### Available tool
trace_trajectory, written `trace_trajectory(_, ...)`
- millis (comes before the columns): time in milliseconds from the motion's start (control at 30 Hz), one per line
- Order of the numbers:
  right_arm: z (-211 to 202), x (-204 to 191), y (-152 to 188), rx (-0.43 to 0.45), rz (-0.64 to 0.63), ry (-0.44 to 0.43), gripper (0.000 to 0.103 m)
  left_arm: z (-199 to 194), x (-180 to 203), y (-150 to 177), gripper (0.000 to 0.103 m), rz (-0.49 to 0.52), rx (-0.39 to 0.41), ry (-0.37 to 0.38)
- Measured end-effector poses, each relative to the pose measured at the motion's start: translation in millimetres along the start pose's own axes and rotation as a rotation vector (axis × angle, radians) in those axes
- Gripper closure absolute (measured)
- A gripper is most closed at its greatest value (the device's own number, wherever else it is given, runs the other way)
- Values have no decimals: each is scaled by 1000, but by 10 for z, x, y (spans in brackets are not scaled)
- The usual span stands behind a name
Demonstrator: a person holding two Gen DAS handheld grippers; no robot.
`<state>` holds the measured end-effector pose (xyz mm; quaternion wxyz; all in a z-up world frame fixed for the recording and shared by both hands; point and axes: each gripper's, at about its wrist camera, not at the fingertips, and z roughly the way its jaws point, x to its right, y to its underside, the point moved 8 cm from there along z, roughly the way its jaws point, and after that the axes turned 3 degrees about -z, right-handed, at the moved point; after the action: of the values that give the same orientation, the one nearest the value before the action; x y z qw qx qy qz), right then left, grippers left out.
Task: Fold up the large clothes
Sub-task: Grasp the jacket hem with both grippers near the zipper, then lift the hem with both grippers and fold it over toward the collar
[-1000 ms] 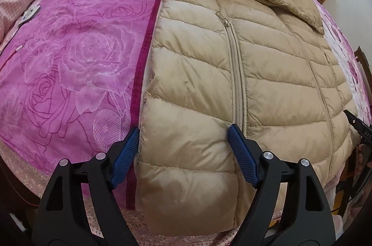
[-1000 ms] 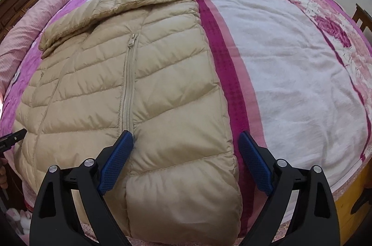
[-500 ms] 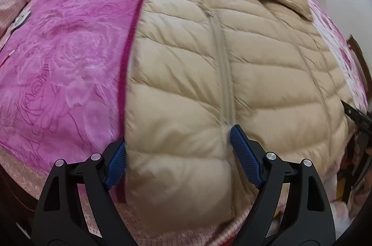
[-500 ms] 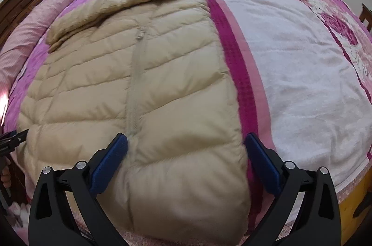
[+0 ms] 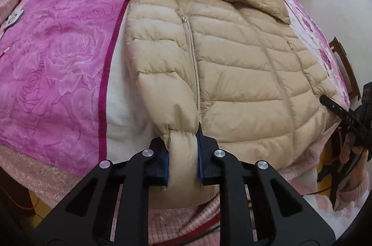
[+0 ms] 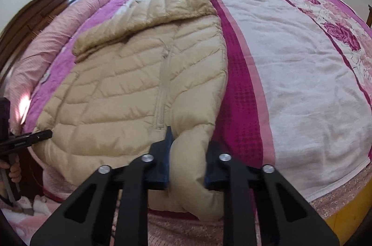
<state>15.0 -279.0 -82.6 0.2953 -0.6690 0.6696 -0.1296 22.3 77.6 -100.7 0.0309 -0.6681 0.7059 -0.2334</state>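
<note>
The left gripper (image 5: 182, 158) pinches the hem corner of the beige quilted puffer jacket (image 5: 232, 64), which lies zipped and front-up on the bed's pink-and-white floral bedspread (image 5: 58, 55). The right gripper (image 6: 187, 163) clamps the opposite hem corner, bunching the soft, puffy fabric between blue pads (image 6: 160, 166).

bed (image 6: 290, 64) | pink-white floral cover | on it: beige puffer jacket (image 5: 232, 64)
</note>
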Motion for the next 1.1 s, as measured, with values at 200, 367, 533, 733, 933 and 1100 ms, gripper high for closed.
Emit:
trace_trajectory(200,-336,-75,99,-27,-39,-9,87,-337,66,107,87,27,-10,22)
trace_trajectory(367,-577,-141,284,-43,-48,-16,87,-585,158,299,87,92,-20,1)
trace_trajectory(533,-826,-215,555,-72,-66,-12,87,-849,196,542,87,124,-38,-2)
trace_trajectory(733,-1095,-347,683,-58,-82,-22,87,-1111,87,746,87,59,-15,-15)
trace_trajectory(933,-1084,-436,312,43,-107,-50,87,-1137,172,483,89,74,62,3)
trace_trajectory(1100,-1028,-508,-96,136,-164,-43,87,-1200,295,60,89,189,147,-48)
